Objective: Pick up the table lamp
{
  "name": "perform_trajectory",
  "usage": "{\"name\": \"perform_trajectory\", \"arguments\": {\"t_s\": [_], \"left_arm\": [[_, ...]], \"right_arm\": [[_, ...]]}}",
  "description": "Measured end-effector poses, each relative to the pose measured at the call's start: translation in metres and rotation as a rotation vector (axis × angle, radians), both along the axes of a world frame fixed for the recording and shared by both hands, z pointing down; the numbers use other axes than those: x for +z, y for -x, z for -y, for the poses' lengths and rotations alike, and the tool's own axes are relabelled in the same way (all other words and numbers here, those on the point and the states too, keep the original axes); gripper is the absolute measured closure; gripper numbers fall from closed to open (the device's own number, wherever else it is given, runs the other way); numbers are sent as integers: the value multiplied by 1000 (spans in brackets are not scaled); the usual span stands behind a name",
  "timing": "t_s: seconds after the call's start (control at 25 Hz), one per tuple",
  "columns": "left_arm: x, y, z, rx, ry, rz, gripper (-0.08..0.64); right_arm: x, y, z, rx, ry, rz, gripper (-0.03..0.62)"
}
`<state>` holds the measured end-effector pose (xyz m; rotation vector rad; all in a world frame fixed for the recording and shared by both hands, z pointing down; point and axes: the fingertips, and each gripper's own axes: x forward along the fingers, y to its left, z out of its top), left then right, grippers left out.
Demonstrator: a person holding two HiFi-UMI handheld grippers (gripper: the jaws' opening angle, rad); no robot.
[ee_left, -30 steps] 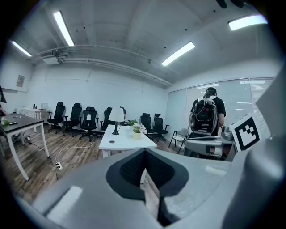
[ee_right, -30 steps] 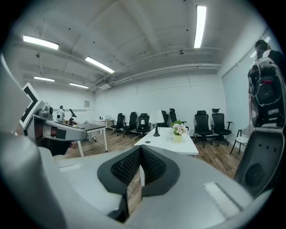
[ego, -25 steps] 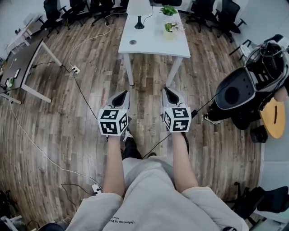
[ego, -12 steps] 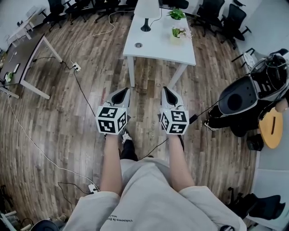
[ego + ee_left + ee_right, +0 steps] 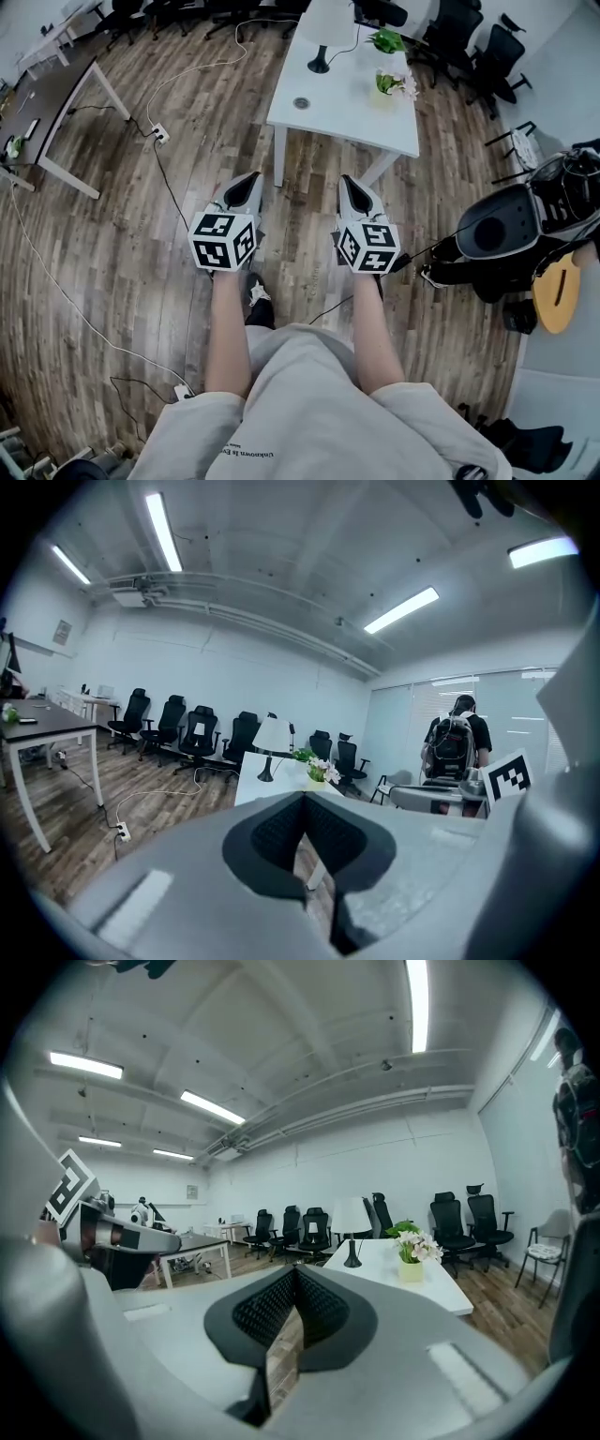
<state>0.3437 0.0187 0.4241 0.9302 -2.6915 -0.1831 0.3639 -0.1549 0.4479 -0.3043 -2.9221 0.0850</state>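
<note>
The white table (image 5: 347, 117) stood ahead, with its far end cut off at the top of the head view. Short of its near edge, over the floor, hung the left gripper (image 5: 251, 180) and the right gripper (image 5: 349, 182), each with jaws closed on nothing. The lamp (image 5: 324, 33) sat near the far left corner, its shade partly cropped, well apart from both grippers. Flowers (image 5: 388, 82) stood by the right edge.

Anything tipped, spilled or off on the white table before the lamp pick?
Nothing stands out. The table lamp stands upright at the far end of the white table, the flower pot and the green plant upright beside it, no spill. Loose cables and a power strip lie on the floor, left.
</note>
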Motion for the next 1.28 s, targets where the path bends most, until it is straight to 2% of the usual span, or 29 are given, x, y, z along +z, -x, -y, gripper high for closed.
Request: {"name": "perform_trajectory", "arguments": {"t_s": [0.12, 0.36, 0.56, 0.76, 0.92, 1.08, 1.28], "left_arm": [[1, 31, -16, -15, 19, -2, 560], [3, 87, -47, 27, 8, -7, 560], [26, 119, -75, 65, 19, -51, 560], [40, 152, -114, 0, -17, -92, 560], [39, 172, -136, -38, -44, -101, 560], [53, 193, -148, -59, -31, -126, 560], [61, 241, -158, -73, -20, -130, 560]], "right_arm": [[2, 33, -8, -2, -12, -19, 568], [-2, 95, -28, 32, -16, -11, 568], [11, 124, -33, 109, 5, -17, 568], [25, 144, -34, 112, -42, -64, 568], [21, 166, -26, 136, -36, -65, 568], [36, 194, -36, 112, -24, -92, 568], [48, 241, -47, 92, -37, -100, 568]]}}
